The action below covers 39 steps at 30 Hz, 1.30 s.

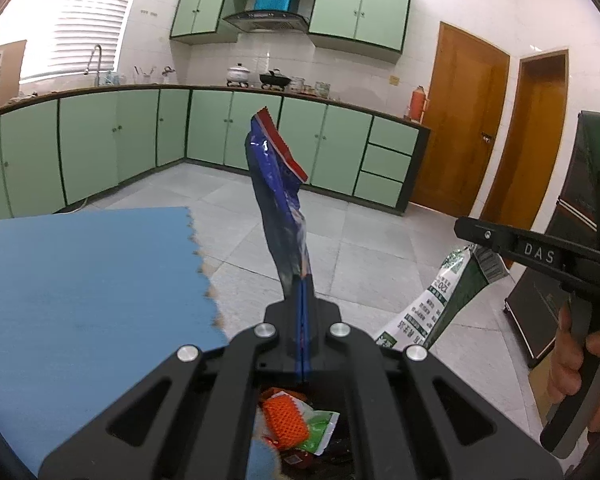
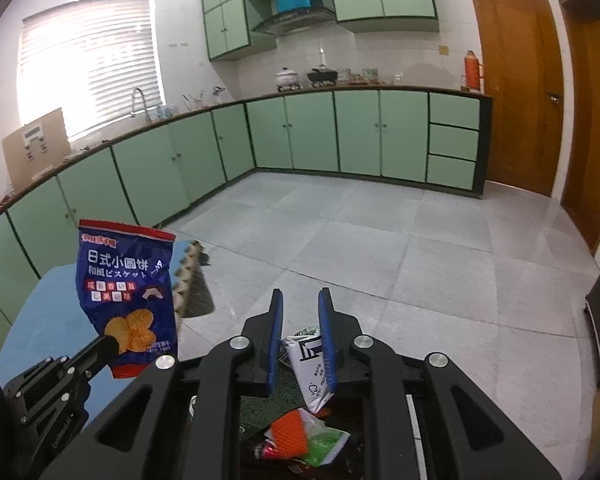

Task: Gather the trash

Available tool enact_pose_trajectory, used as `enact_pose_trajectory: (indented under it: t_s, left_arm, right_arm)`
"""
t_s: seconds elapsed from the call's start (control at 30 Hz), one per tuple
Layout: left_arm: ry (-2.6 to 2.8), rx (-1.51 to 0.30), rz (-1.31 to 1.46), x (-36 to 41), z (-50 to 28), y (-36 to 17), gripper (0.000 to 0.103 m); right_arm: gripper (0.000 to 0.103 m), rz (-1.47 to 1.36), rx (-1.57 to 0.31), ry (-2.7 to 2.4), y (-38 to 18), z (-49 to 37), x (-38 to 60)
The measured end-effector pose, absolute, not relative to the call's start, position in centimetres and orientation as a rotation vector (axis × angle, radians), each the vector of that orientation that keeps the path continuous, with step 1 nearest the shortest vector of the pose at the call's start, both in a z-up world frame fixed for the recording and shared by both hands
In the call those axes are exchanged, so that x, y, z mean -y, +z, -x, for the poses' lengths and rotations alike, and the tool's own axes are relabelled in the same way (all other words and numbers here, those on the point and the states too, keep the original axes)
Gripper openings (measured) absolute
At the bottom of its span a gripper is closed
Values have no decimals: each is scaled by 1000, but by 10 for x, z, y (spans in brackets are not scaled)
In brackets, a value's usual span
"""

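Note:
My left gripper (image 1: 305, 280) is shut on a blue snack bag (image 1: 280, 200) with a red top edge, held upright above the bin; the bag (image 2: 126, 296) and the left gripper (image 2: 110, 344) also show in the right wrist view. My right gripper (image 2: 302, 308) is open, and a green-and-white wrapper (image 2: 314, 368) hangs between its fingers over the bin. The same wrapper (image 1: 440, 300) and the right gripper (image 1: 472, 236) show in the left wrist view. Below both grippers lies trash (image 2: 300, 436): orange and green wrappers in a dark bin (image 1: 296, 428).
A blue foam mat with a toothed edge (image 1: 80, 300) covers a surface on the left. Green kitchen cabinets (image 2: 300, 136) line the far walls. Grey tiled floor (image 2: 420, 248) stretches ahead. A dark appliance (image 1: 580, 240) stands on the right.

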<state>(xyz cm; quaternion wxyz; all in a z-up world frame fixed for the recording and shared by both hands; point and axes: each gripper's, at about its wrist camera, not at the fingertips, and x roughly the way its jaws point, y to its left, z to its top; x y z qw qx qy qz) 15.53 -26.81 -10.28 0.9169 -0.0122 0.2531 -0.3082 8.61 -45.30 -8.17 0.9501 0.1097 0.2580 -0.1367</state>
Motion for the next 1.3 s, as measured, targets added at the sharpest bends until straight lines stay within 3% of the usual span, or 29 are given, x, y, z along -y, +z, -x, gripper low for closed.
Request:
enact_pose_trajectory:
  t_s: [0.4,0.5,0.57,0.8,1.23,1.3]
  left_arm:
    - [-627,-597,-7,306,-178,-130,0]
    - [-621,-626,-5,307,-186,-131,8]
    - [-617,-627,-4,306,-186,-132,22]
    - [-607,-612,-8,304,-186,-127,37]
    - [-542,-544,7,274,-173,-96,85]
    - [-532,-531,8,266,-168,-90,88]
  right_arm:
    - [18,-220,-597,-303,-117,-101,481]
    - [19,-227,-614,-299,-124,-104,481]
    - [32,-230,-618,-306,-125,-108,481]
    - [43,-241,-609,-311,-125,-109,484]
    - [91,-214,-568,-334,-103,-91,470]
    - [97,-214,-561,-331,-100,-87,467]
